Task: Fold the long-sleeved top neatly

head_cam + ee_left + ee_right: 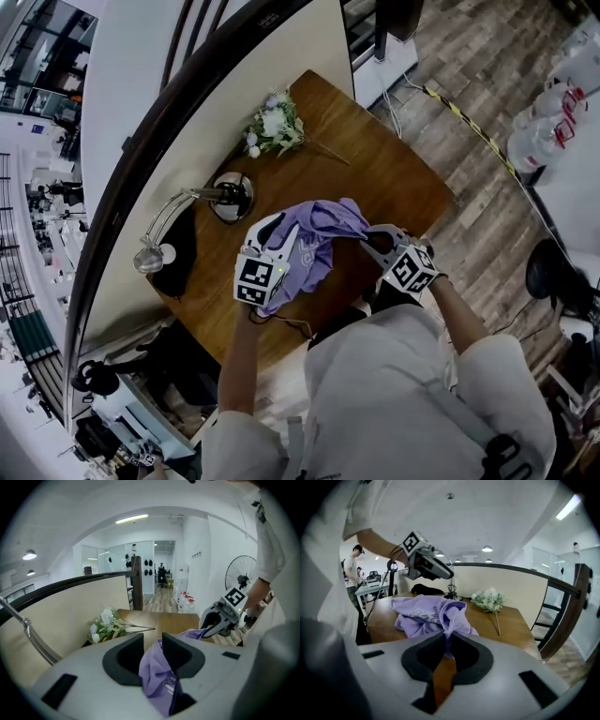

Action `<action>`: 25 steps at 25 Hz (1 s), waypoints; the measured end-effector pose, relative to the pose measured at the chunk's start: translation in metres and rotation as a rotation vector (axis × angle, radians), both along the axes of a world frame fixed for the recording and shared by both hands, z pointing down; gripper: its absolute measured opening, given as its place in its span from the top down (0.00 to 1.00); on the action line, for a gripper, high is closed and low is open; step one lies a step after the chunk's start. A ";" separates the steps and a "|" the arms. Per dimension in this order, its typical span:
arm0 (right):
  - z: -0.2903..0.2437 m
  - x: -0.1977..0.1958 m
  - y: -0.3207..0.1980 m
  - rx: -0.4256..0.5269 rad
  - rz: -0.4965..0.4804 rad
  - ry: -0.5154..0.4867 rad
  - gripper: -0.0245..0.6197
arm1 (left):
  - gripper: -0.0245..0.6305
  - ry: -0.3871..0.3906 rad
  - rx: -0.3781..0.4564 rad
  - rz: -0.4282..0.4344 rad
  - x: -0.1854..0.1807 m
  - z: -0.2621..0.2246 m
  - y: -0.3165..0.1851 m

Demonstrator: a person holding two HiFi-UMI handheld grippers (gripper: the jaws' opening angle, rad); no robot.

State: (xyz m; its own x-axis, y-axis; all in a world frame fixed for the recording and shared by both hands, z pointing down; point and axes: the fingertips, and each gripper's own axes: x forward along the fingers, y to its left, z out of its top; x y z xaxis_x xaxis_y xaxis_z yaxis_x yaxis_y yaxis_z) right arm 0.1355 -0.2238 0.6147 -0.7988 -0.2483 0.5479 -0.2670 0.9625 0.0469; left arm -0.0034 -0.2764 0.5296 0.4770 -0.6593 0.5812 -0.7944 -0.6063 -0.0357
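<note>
The purple long-sleeved top [314, 239] lies bunched on the brown wooden table [394, 178], stretched between my two grippers. My left gripper [279, 227] is at the cloth's left side; in the left gripper view a thick wad of the top [159, 672] fills the jaws of the left gripper [152, 648], which are shut on it. My right gripper [368, 235] holds the right end. In the right gripper view the right gripper [446, 649] has its jaws pinched on a narrow fold of the top [424, 613], lifted off the wood.
A bunch of white flowers [275, 127] lies at the table's far end. A desk lamp [230, 195] with a round base and a dark object [178, 253] sit along the left edge by the curved partition. The person stands at the near edge.
</note>
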 end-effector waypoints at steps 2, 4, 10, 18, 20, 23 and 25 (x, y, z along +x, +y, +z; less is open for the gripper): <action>0.001 0.004 0.010 0.020 -0.040 0.021 0.89 | 0.76 -0.030 -0.013 0.048 0.001 0.009 -0.008; 0.005 0.010 0.017 0.035 -0.068 0.043 0.90 | 0.76 -0.054 -0.031 0.100 0.002 0.023 -0.016; 0.021 0.027 0.029 0.070 -0.138 0.123 0.90 | 0.76 -0.179 -0.129 0.293 0.015 0.073 -0.029; 0.018 0.038 0.003 0.008 0.026 0.051 0.90 | 0.68 -0.222 -0.235 0.524 0.059 0.103 0.002; 0.016 0.040 -0.003 -0.011 0.068 0.029 0.90 | 0.66 -0.237 -0.223 0.552 0.068 0.104 0.013; 0.016 0.044 -0.010 -0.022 0.102 0.015 0.90 | 0.61 -0.285 -0.194 0.594 0.076 0.104 0.024; 0.016 0.045 -0.010 -0.026 0.107 0.014 0.89 | 0.59 -0.293 -0.184 0.596 0.074 0.103 0.023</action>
